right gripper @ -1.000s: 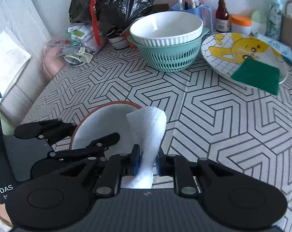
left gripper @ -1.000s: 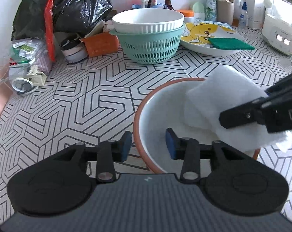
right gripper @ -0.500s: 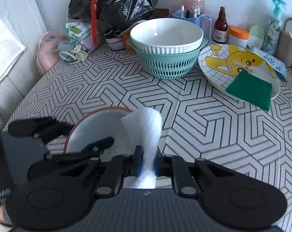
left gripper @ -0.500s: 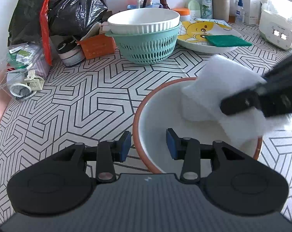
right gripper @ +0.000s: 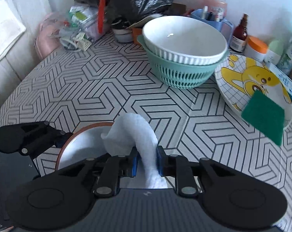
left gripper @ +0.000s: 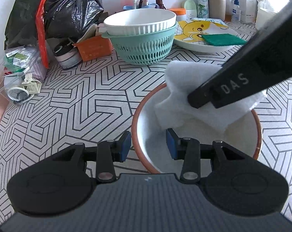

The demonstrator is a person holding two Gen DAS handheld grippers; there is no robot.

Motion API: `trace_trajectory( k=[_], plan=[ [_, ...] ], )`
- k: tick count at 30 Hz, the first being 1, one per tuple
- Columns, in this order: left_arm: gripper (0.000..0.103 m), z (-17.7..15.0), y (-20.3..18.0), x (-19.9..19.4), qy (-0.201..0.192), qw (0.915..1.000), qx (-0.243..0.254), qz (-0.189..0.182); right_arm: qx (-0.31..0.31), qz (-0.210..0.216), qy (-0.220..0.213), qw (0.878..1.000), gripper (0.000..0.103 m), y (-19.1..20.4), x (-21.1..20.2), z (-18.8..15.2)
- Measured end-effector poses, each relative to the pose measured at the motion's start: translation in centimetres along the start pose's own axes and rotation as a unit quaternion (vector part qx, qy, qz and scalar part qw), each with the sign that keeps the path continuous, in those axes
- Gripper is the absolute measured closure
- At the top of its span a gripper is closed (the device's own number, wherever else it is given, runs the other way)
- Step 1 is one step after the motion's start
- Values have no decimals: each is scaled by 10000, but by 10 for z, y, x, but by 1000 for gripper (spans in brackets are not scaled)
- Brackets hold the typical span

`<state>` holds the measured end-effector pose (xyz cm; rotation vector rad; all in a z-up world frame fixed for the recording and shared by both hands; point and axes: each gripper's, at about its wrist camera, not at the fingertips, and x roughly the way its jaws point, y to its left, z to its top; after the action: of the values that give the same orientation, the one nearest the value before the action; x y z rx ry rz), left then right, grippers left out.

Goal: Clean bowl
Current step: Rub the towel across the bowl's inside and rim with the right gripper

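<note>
Since a second ago the right gripper (right gripper: 146,161) has swung over the bowl (left gripper: 240,127), and its cloth (right gripper: 136,133) now drapes across the far rim instead of hanging inside. Its jaws are opening, with the white cloth between the blue pads; the right pad touches it, a thin gap shows at the left. The left gripper (left gripper: 147,147) has kept still, its jaws spread either side of the bowl's near rim, one pad outside and one inside; whether they press it I cannot tell. The bowl sits on a patterned table (left gripper: 84,100), with a colander (left gripper: 144,48) behind.
</note>
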<state>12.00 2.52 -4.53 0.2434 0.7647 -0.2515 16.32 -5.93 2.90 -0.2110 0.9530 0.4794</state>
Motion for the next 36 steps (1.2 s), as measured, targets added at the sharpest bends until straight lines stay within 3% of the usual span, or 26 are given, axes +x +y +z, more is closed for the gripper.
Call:
trace_trajectory(
  k=[6, 8, 13, 16, 19, 24, 28, 32, 36],
  plan=[
    [64, 1, 1, 0, 27, 10000, 15, -2, -339, -117, 72, 9993, 76, 11, 4, 8],
    [64, 0, 2, 0, 7, 10000, -57, 4, -239, -95, 12, 9997, 77, 9, 3, 4],
    [61, -2, 2, -1, -39, 9997, -228, 67, 314, -8, 62, 9995, 89, -5, -1, -11],
    [57, -3, 1, -2, -46, 9994, -287, 188, 431, 86, 50, 9990, 89, -7, -7, -28],
    [56, -4, 3, -2, -52, 9993, -317, 187, 481, 144, -131, 9987, 87, -4, -18, -42],
    [56, -3, 4, -2, -46, 9994, -311, 173, 296, -241, -500, 9980, 87, 9, -40, -50],
    [56, -4, 4, -2, -67, 9995, -265, 134, 300, -312, -780, 9960, 95, 10, -50, -44],
    [56, -4, 5, -2, -91, 9996, -263, 59, 505, 396, -859, 9942, 95, 5, -52, -34],
    [56, -4, 5, -2, -92, 9996, -247, 57, 858, 861, -467, 9915, 95, -3, -27, -23]
  ],
)
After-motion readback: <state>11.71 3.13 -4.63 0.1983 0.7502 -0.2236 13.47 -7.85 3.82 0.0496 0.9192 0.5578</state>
